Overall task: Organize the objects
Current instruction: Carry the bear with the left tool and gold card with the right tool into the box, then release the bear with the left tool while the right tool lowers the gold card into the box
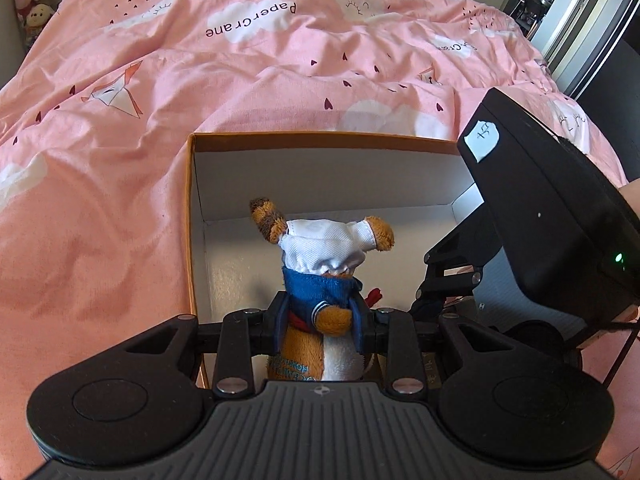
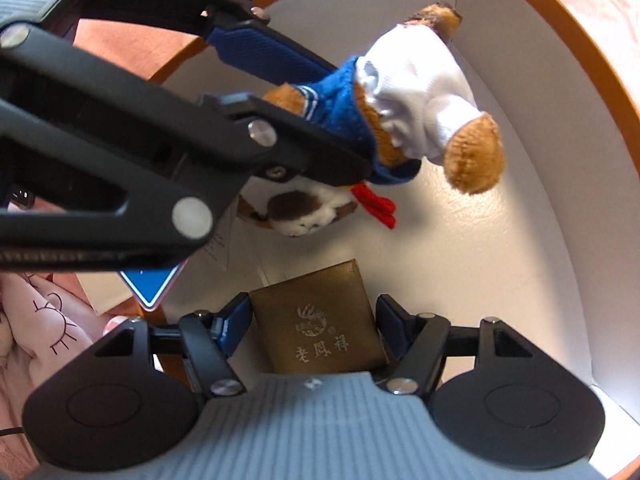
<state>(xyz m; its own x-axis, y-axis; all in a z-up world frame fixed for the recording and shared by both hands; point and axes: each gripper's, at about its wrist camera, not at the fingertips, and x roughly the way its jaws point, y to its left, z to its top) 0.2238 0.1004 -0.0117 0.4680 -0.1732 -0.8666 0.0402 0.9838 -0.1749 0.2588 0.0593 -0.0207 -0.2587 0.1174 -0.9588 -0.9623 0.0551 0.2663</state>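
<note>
While both hands are busy over the same orange-rimmed cardboard box (image 1: 191,216), this looks like the drop-off step of the tidy-up: the left gripper (image 1: 321,322) is clamped on a little plush toy (image 1: 324,264), fingers squeezing its middle, and holds it upside down just inside the box, legs pointing up toward the far wall. The right gripper (image 2: 311,326) has its jaws set around a small bronze-coloured gift box (image 2: 320,320) with an embossed crest and Chinese characters, low by the box floor; I can't really tell if the pads are pressing on it or just sitting beside it. Next move, I'd guess, is lowering the plush until it rests on the white floor and only then letting go, keeping it off the gift box so the two don't stack awkwardly. Texture-wise, the plush is fuzzy brown with a white cotton bit, a blue knit-looking top and a red yarn tie, so it's squishy and will flop. The gift box is rigid, flat-sided, slightly metallic. All of this sits on a bed with a rumpled pink duvet (image 1: 200,80).
</note>
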